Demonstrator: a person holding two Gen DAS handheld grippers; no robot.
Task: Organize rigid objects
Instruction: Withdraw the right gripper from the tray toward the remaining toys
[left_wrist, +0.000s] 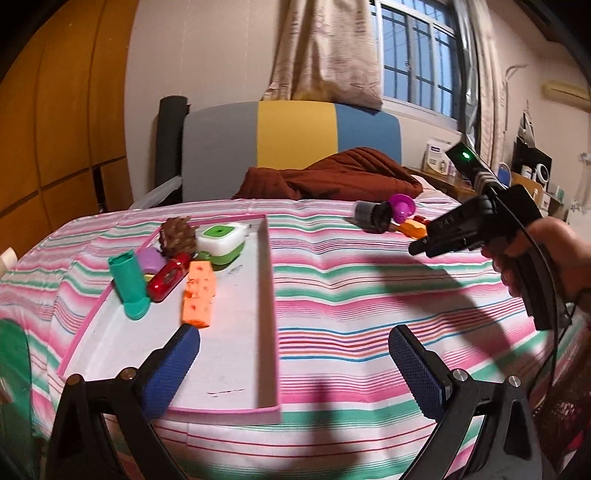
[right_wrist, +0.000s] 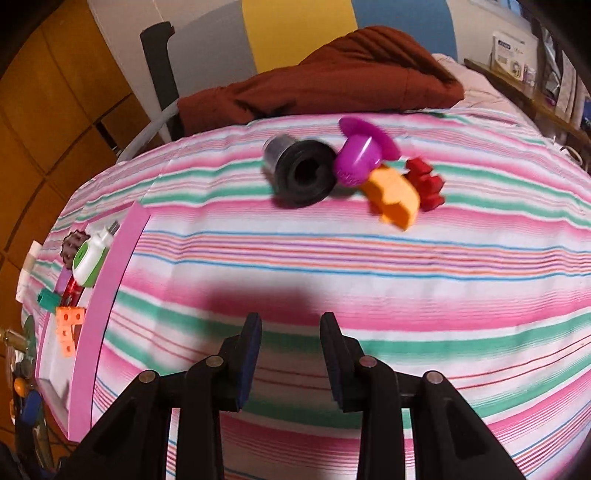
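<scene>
On the striped bedspread (right_wrist: 332, 258), four loose pieces are lying in a cluster: a black cylinder (right_wrist: 301, 173), a purple flanged piece (right_wrist: 360, 157), an orange wedge (right_wrist: 395, 195) and a red toothed piece (right_wrist: 424, 181). Ahead of the right gripper (right_wrist: 290, 354), they are sitting well apart from its tips; its jaws are standing narrowly parted and holding nothing. The cylinder is resting on its side, its open end facing the camera and its long axis running away from it. The left gripper (left_wrist: 295, 354) is hovering wide open and empty over the near corner of the pink-edged tray (left_wrist: 267, 295), where sorted pieces are already lying. Judged from this, the right hand is nearer the cluster.
</scene>
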